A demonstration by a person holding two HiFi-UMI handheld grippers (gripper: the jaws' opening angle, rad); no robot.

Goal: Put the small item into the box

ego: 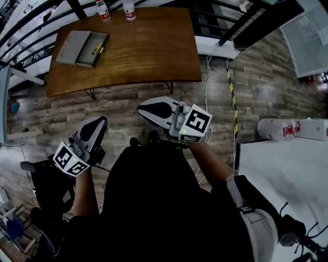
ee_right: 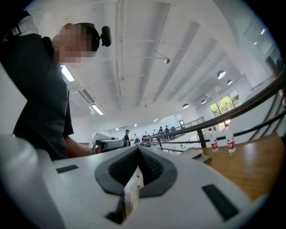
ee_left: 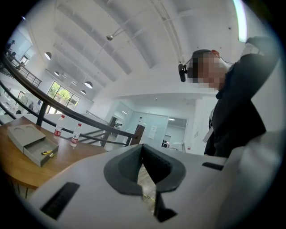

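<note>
Small item point(ego: 97, 49) lies well apart from right claw point(ego: 143, 109)

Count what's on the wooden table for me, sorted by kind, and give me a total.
Water bottles: 2
Grey box: 1
Small yellow items lying in the box's open tray: 2, as far as they can be made out
Total: 5

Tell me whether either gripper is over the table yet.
No, the left gripper and right gripper both hang above the wooden floor, close to the person, short of the table.
</note>
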